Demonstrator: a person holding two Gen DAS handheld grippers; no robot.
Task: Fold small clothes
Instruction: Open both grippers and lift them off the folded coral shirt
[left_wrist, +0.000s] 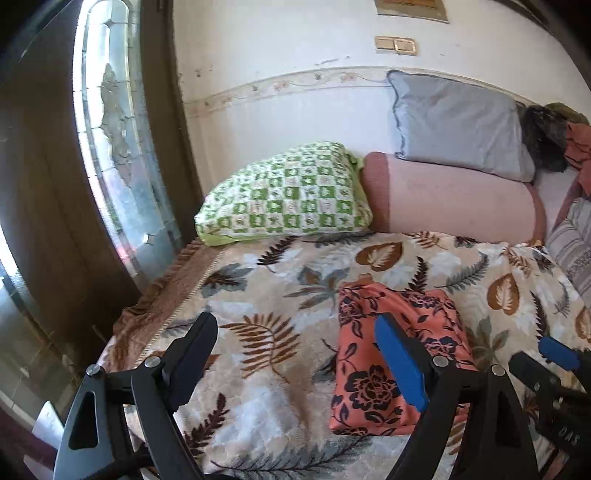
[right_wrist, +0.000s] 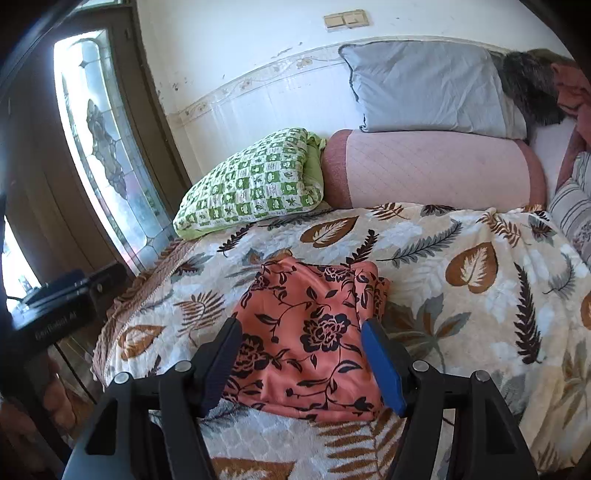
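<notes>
A folded orange garment with a black flower print (left_wrist: 360, 387) lies as a compact packet on the leaf-patterned bedspread (left_wrist: 266, 280). My left gripper (left_wrist: 295, 321) hovers above the bed, open, with nothing between its fingers; its blue right finger (left_wrist: 400, 363) covers part of the garment. In the right wrist view the same garment (right_wrist: 306, 332) lies beyond my right gripper (right_wrist: 301, 326), whose jaws stand open over it, clear of the cloth. The right gripper's blue fingertip (left_wrist: 556, 352) shows at the left wrist view's right edge.
At the head of the bed a green checked pillow (right_wrist: 251, 184), a pink bolster (right_wrist: 432, 170) and a grey pillow (right_wrist: 428, 85) lean on the wall. Dark and rust-coloured clothes (right_wrist: 535, 88) pile at the far right. A glass-panelled door (right_wrist: 99, 140) stands past the bed's left edge.
</notes>
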